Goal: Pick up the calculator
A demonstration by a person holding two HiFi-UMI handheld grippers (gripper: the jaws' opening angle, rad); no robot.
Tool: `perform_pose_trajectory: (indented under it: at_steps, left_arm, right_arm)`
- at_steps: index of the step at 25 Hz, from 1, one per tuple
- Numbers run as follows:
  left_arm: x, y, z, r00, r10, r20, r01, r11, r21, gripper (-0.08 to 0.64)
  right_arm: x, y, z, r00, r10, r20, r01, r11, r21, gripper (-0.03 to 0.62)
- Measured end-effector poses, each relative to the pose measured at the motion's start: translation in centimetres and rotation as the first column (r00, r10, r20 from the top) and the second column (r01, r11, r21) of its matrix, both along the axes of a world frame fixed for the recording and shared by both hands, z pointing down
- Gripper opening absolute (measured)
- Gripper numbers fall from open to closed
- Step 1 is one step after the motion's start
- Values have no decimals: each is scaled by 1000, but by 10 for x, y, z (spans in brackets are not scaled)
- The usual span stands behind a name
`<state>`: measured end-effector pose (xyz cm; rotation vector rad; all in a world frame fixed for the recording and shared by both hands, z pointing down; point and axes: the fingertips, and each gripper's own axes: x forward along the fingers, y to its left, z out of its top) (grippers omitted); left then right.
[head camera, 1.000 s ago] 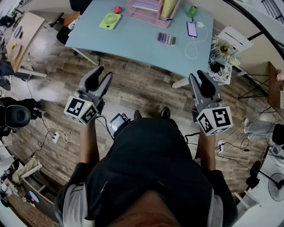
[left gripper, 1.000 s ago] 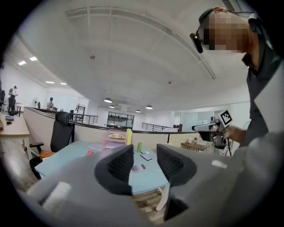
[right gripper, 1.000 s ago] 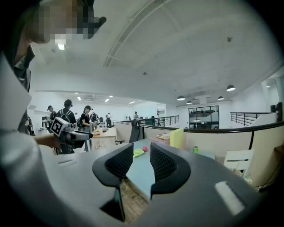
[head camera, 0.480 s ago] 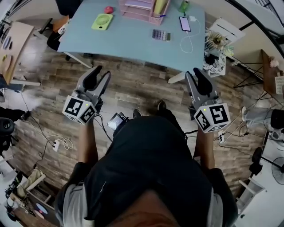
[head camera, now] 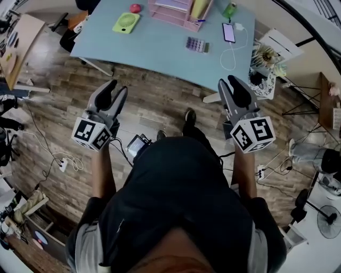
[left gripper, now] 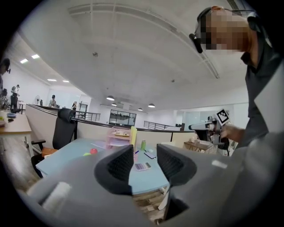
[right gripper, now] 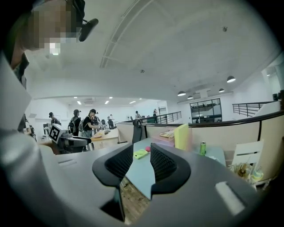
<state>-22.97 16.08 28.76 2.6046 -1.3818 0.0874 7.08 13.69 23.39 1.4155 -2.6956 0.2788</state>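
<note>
Drifting only slightly since half a second back: surface point(head camera: 160, 50) sitting a touch lower in the head view, one shoe point(head camera: 189, 114) now put forward on the wooden floor point(head camera: 160, 101). Holding both tools up over that floor, short of the surface's edge.

Keeping the left gripper point(head camera: 116, 89) spread, fingers point(left gripper: 119, 166) apart with only air between them. Sighting the calculator point(left gripper: 141, 166) straight through that gap, far beyond the fingertips.

Same on the right gripper point(head camera: 228, 82): fingers point(right gripper: 166, 165) apart, gripping nothing, aimed more along the surface's near corner, with a green fan point(right gripper: 140, 154) and a red ball point(right gripper: 147, 149) showing in the gap.

Lying flat out there, well ahead of both pairs of fingers, nearer the right pair's line, with a phone point(head camera: 229, 33) just to its right and pink trays point(head camera: 176, 10) beyond.

Judging progress: barely begun. No reach, no contact, no lift yet. Left to do, by the look of it: close the distance, bring one pair of fingers around the calculator, clamp, raise.
</note>
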Motion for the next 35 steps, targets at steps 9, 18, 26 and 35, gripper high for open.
perform_pose_trajectory:
  at_steps: [9,18,26,35]
  left_arm:
    - [33,-35,-14,993,-112,21,113,994,-10,216]
    - [55,-52,-16,969,-242,51,244,970,-26,216]
    - [77,-58,-17,951,-299,71,302,953,-30,216]
    - [90,-92,-20,963,-259,76,263,964,-37,216]
  right_arm:
    - [16,-79,3,991,-132,34,132,991,-9,120]
    - [26,-136,13,963,-261,60,263,965,-25,120]
    - [40,-164,15,946,-316,77,318,948,-21,120]
    - [57,-187,29,959,-270,91,275,960,-56,120]
